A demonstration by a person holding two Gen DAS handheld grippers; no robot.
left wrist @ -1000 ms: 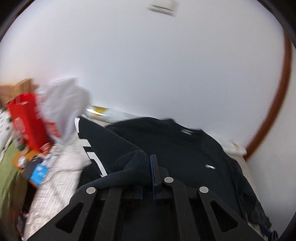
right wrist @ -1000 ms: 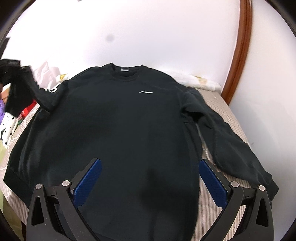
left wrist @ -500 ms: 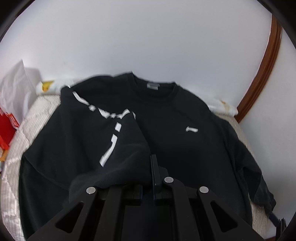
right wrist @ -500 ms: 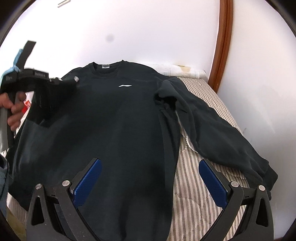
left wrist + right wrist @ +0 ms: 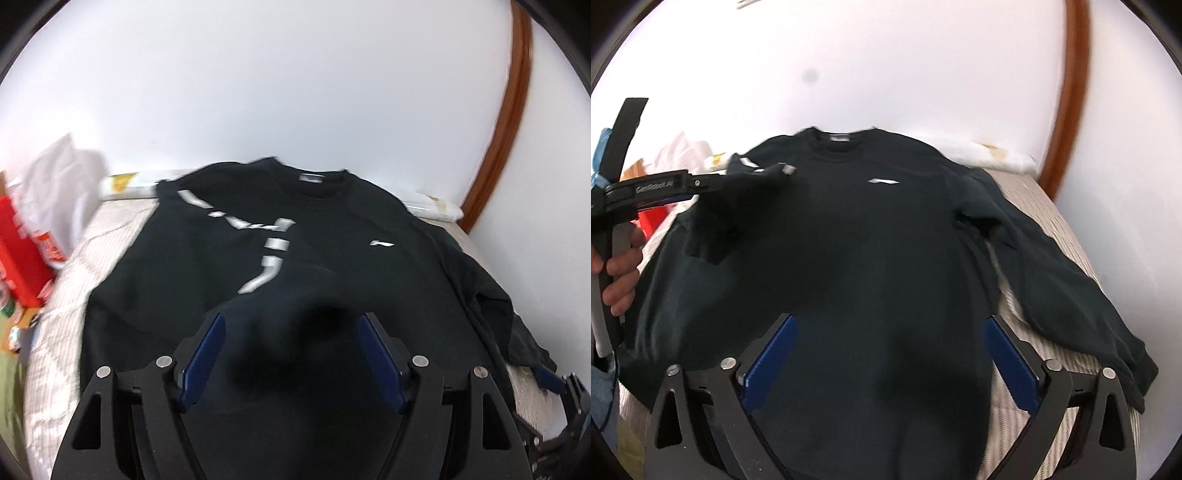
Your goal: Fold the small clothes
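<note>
A black sweatshirt [image 5: 388, 288] lies face up on the bed, its collar toward the wall. Its left sleeve [image 5: 266, 258], with white lettering, is folded across the chest. My left gripper [image 5: 293, 332] hovers over the cuff end; its jaws are opening, and the dark cuff sits loose between the blue pads [image 5: 205, 350], which do not press on it. In the right wrist view this left gripper [image 5: 701, 184] comes in from the left with the sleeve [image 5: 735, 214] draped off its tip. My right gripper [image 5: 890, 332] is above the hem, its jaws wide and closing slightly, gripping nothing. The right sleeve [image 5: 1063, 280] lies spread outward.
The bed's quilted cover [image 5: 66, 295] shows on both sides of the shirt. A red bag [image 5: 18, 258] and a white plastic bag [image 5: 55, 184] stand at the left edge. A white wall and a brown wooden frame [image 5: 498, 129] close off the back. A hand [image 5: 617, 266] holds the left gripper's handle.
The left gripper carried the sleeve from the left side over the chest, sank toward the shirt, and its jaws parted off the cuff. The right gripper's jaws narrowed a little.
</note>
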